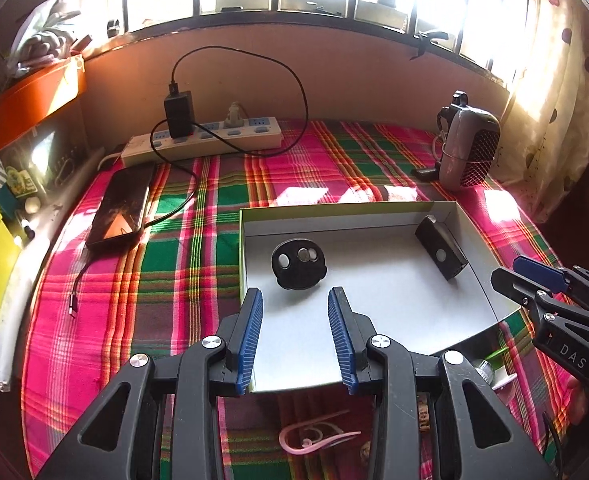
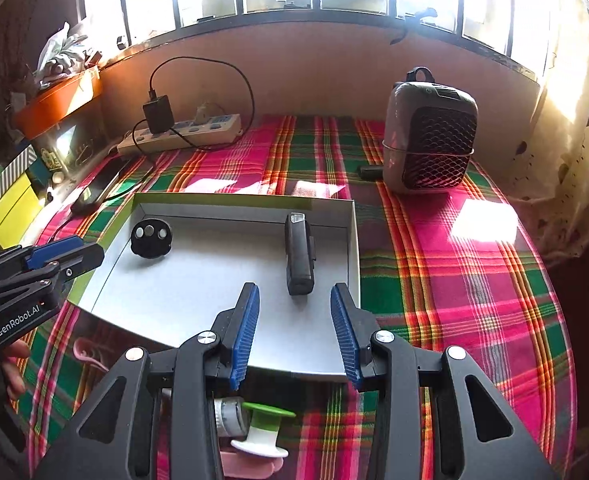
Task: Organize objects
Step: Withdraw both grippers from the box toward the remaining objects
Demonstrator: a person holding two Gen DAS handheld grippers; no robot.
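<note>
Right wrist: right gripper (image 2: pixel 295 300) wide (empty)

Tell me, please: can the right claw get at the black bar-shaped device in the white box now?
Probably yes. The right claw is open and empty, and the black bar-shaped device lies just ahead of it in the white box, with nothing between them.

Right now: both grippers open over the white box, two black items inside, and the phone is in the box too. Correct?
Not quite. The phone is not in the box; it lies on the plaid cloth to the box's left, as the left wrist view shows. The rest holds: left gripper and right gripper are open, and the round black piece and black bar sit inside.
</note>
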